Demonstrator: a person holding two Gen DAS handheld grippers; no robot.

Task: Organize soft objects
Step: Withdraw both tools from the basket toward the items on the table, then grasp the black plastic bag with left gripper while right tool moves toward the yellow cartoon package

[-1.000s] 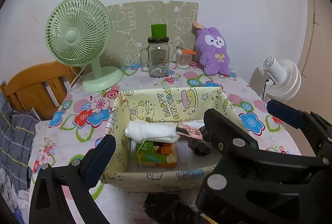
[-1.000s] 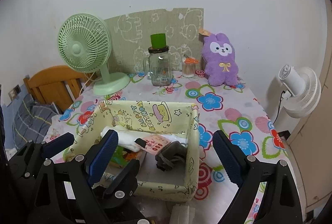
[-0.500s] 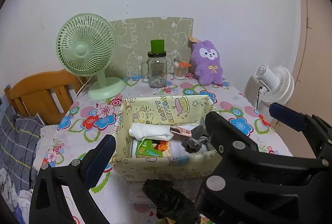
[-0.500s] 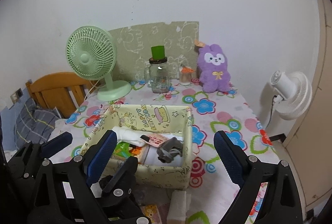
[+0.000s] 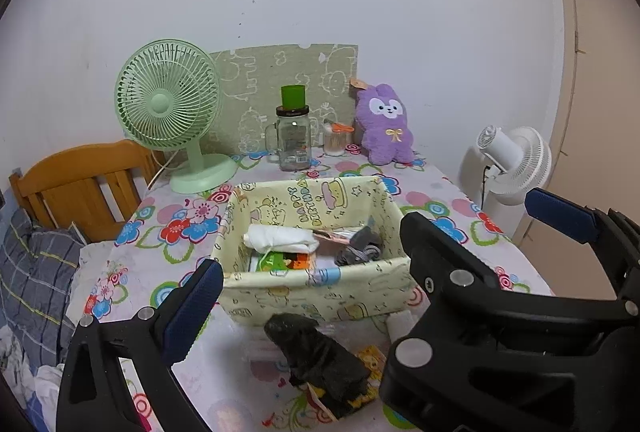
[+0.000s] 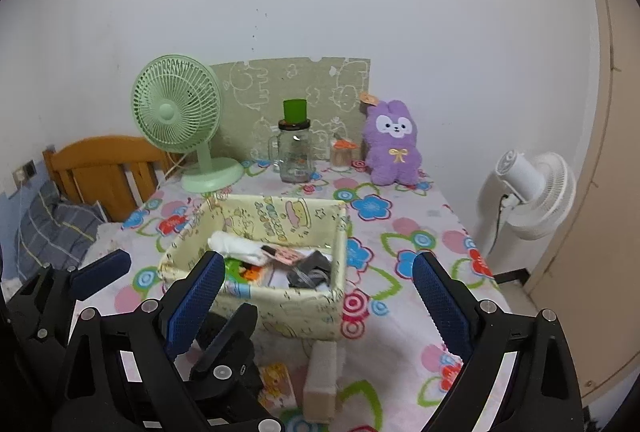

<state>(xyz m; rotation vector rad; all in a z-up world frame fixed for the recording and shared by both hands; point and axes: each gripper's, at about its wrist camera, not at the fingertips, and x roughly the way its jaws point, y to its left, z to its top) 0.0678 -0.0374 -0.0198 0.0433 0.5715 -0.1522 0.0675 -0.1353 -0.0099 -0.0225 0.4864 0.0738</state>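
A yellow fabric box [image 5: 320, 288] [image 6: 280, 304] stands mid-table. It holds a rolled white cloth [image 5: 280, 238], a crumpled grey cloth [image 5: 360, 252] and a green-orange pack [image 5: 284, 260]. In front of the box lies a black soft bundle [image 5: 320, 356], and beside it a pale foam block [image 6: 322, 380]. A purple plush rabbit [image 5: 386, 124] [image 6: 394, 144] sits against the back wall. My left gripper [image 5: 320, 272] is open and holds nothing; the other gripper covers its right finger. My right gripper [image 6: 318, 260] is open too, above the table's near edge.
A green desk fan [image 5: 168, 100] stands at the back left. A glass mug jar [image 5: 294, 144] topped by a green cup and a small jar [image 5: 336, 140] stand at the back. A white floor fan [image 5: 512, 160] is right of the table; a wooden headboard [image 5: 80, 184] and plaid bedding [image 5: 32, 272] are left.
Both grippers have drawn back and up from the box, which now looks smaller and farther off. The black bundle and foam block have come into view. Both stayed open.
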